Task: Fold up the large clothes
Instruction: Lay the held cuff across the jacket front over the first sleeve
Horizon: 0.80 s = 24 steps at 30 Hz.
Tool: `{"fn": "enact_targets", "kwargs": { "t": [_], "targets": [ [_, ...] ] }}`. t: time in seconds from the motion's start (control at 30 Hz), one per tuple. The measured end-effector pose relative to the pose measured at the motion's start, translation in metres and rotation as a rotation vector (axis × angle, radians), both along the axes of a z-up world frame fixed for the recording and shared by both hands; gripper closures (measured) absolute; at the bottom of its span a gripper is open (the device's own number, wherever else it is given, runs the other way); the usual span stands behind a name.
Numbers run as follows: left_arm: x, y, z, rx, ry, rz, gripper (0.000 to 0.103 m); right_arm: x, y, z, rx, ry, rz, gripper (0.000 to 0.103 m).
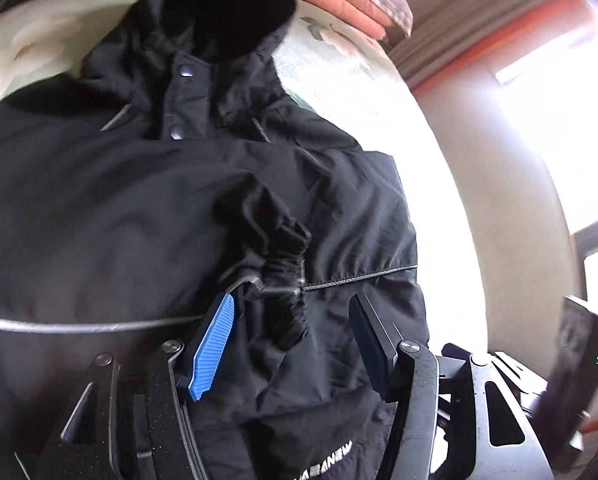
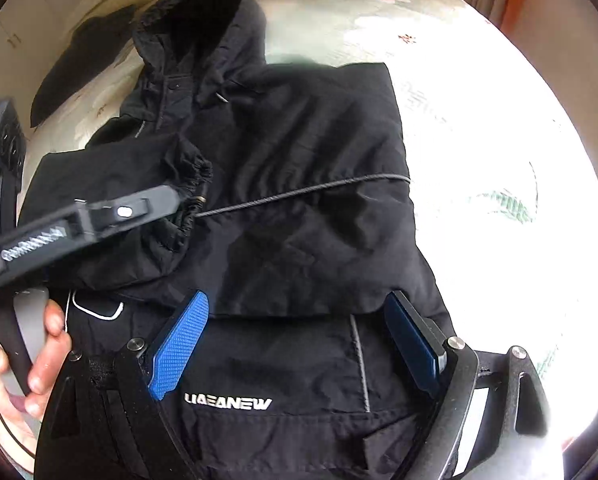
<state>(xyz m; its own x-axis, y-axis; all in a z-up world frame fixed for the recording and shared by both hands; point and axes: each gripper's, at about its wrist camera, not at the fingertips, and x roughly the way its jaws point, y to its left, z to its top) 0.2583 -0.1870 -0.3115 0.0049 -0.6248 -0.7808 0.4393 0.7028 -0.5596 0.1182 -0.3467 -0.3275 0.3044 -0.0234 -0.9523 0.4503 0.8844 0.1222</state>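
Jacket (image 2: 299, 208) — black, hooded, spread mid-bed (image 2: 479, 140), sleeves folded in. Left gripper (image 1: 291, 312) fingers apart around cuff (image 1: 287, 280); right gripper (image 2: 295, 316) gaping over hem. Judgement — lay cuff flat, smooth before folding hem up.

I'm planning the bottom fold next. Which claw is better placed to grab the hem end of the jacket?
Right. The right claw is open over the jacket by its logo; the left claw is at the sleeve cuff.

The black hooded jacket (image 2: 291, 200) lies flat, front up, sleeves folded across its chest.
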Motion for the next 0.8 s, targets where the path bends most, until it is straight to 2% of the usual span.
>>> {"fn": "enact_targets", "kwargs": {
  "t": [0.1,0.23,0.37,0.5,0.57,0.63,0.7,0.8],
  "targets": [
    [0.003,0.025,0.014,-0.014,0.004,0.037,0.041,0.015,0.005,0.000,0.037,-0.023,0.026,0.012],
    [0.003,0.069,0.039,0.022,-0.060,0.119,0.039,0.052,0.016,-0.003,0.107,-0.063,0.088,0.012],
    [0.013,0.114,0.045,0.027,-0.067,0.217,0.039,0.090,0.028,-0.023,0.196,-0.060,0.133,0.012],
    [0.017,0.142,0.043,0.054,-0.079,0.288,0.039,0.111,0.028,-0.056,0.351,-0.038,0.099,0.024],
    [0.017,0.154,0.042,0.052,-0.076,0.312,0.039,0.113,0.025,-0.068,0.396,-0.025,0.064,0.031],
    [0.017,0.157,0.038,0.058,-0.073,0.316,0.039,0.109,0.022,-0.065,0.412,-0.055,0.063,0.048],
    [0.017,0.156,0.035,0.070,-0.078,0.314,0.039,0.105,0.022,-0.058,0.411,-0.078,0.074,0.056],
    [0.018,0.154,0.037,0.100,-0.105,0.307,0.039,0.095,0.021,-0.036,0.354,-0.099,0.099,0.066]
  ]
}}
